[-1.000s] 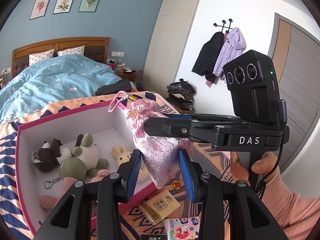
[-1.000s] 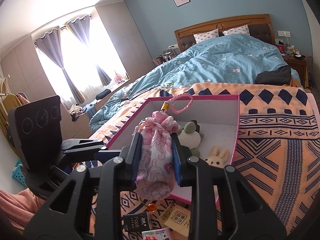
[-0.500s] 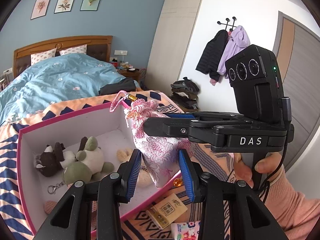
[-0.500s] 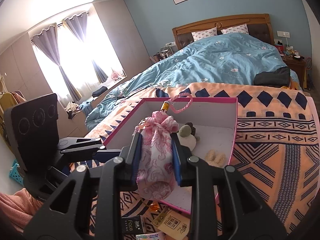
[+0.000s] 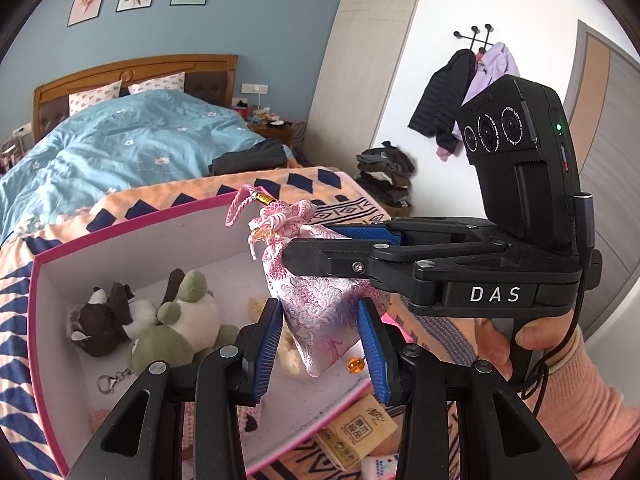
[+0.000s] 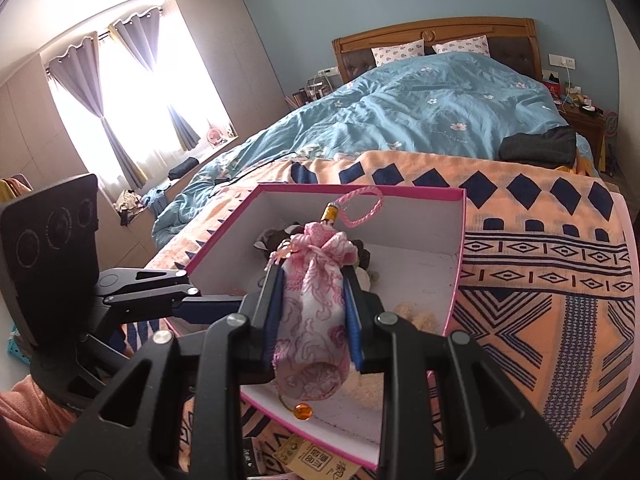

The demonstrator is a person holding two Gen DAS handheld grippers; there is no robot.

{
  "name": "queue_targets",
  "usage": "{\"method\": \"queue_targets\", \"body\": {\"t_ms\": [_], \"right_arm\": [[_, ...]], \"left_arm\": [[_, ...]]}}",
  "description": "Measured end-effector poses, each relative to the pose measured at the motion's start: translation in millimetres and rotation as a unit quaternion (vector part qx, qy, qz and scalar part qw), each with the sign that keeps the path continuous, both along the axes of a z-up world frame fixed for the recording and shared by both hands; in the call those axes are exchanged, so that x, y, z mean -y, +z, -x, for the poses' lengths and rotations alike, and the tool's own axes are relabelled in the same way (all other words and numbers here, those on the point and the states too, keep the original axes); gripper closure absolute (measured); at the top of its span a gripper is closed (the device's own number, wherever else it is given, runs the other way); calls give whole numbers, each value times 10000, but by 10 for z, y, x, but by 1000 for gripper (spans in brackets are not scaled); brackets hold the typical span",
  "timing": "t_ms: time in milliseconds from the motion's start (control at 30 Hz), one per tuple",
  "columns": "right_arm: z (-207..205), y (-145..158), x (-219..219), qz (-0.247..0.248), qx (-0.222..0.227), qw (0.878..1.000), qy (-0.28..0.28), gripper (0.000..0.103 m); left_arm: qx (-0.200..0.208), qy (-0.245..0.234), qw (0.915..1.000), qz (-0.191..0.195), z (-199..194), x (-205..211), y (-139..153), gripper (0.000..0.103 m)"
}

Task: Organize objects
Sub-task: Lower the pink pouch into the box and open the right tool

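Note:
A pink floral drawstring pouch hangs above the near right corner of a pink-rimmed white box, an amber bead dangling under it. My left gripper is shut on the pouch's lower part, blue pads touching both sides. My right gripper reaches in from the right and clamps it just below the tied neck. In the right wrist view the pouch sits squeezed between the right gripper pads, over the box. The left gripper's fingers come in from the left. Plush toys lie inside the box.
The box rests on an orange and navy patterned blanket at the foot of a bed with a blue duvet. Small card packets lie by the box's near edge. A hand in a pink sleeve holds the right gripper.
Both grippers have carried the pouch forward together, from beside the box's near rim to above its inside. The grip on the pouch looks the same.

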State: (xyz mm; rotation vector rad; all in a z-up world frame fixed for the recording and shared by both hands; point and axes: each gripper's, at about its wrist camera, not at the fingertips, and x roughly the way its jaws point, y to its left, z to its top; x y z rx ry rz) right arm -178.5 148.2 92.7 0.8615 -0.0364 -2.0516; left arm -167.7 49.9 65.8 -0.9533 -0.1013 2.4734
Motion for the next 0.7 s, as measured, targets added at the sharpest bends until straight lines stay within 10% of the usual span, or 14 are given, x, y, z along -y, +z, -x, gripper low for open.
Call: {"method": "queue_targets", "body": {"t_ms": [700], "right_arm": [[423, -381, 278, -1106, 46, 9930, -419, 70]], "left_arm": [[587, 239, 9969, 457, 497, -117, -300, 65]]}}
